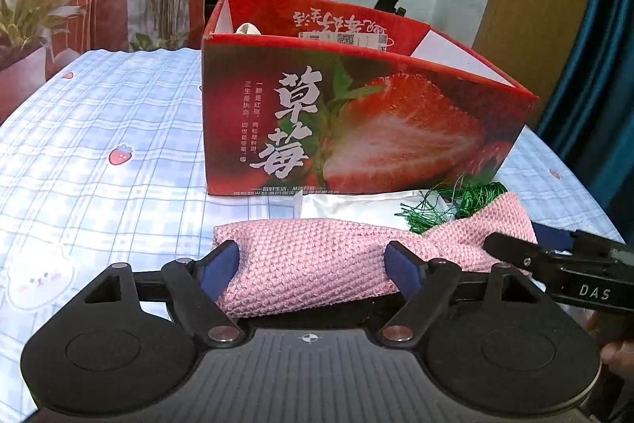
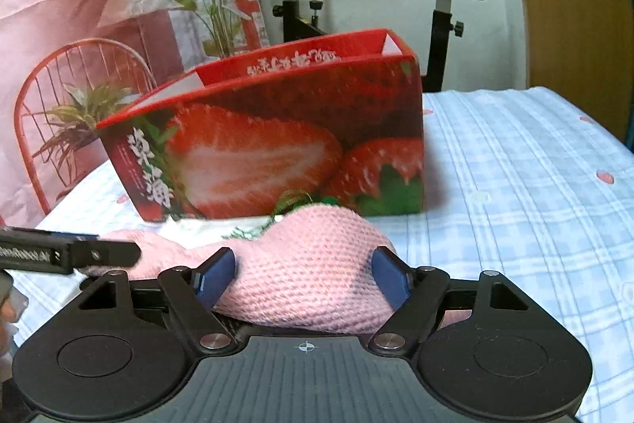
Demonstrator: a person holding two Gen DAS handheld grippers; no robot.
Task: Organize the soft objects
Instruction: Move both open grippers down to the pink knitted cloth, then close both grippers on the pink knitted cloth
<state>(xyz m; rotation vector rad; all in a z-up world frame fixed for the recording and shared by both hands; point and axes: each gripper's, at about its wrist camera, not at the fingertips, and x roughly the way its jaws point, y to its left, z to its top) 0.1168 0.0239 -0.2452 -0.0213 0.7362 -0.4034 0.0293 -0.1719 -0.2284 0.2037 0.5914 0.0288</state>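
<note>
Both grippers reach level over the bench toward the strawberry box (image 1: pixel 356 113). The left gripper (image 1: pixel 313 264) pinches one end of the pink knit (image 1: pixel 317 260), and the right gripper (image 2: pixel 303 278) clamps the other end, humped between its pads. The knit lies just before the box, green threads (image 1: pixel 455 205) behind it.

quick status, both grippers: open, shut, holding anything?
Left gripper: jaws closed on one end of the pink knitted piece.
Right gripper: jaws closed on its other end.
</note>
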